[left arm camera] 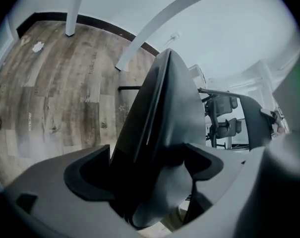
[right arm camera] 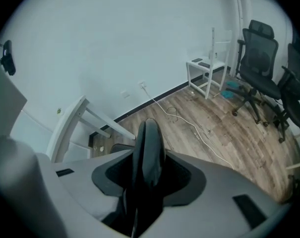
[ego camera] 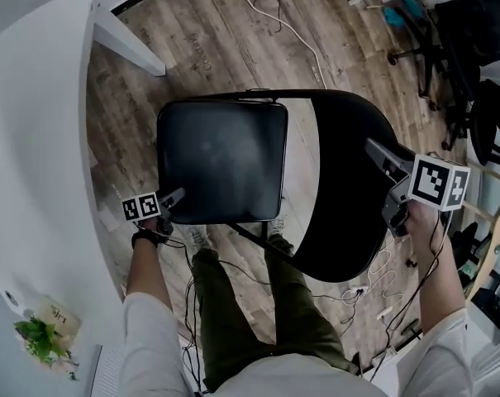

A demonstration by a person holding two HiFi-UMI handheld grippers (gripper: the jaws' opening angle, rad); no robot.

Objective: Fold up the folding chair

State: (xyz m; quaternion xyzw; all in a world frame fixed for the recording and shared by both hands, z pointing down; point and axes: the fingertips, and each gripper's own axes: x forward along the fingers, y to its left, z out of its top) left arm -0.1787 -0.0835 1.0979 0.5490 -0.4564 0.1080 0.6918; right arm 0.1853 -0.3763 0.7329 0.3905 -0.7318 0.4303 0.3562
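Left gripper (ego camera: 177, 198): fingers spread wide astride the front corner of the seat (ego camera: 221, 160), not clearly pinching it.
Chair (ego camera: 258, 98): stands unfolded on the wood floor (ego camera: 216, 48), its seat flat in the middle and its backrest (ego camera: 349, 180) to the right.
Right gripper (ego camera: 383, 180): fingers narrowed onto the backrest's top edge, gripping it.
Risk, left: if the seat is lifted on so loose a hold, the corner could slide out (the padding looks smooth).
Risk, right: the thin rim may twist free, and the chair could tip onto the person's legs (ego camera: 233, 304) just beside it.
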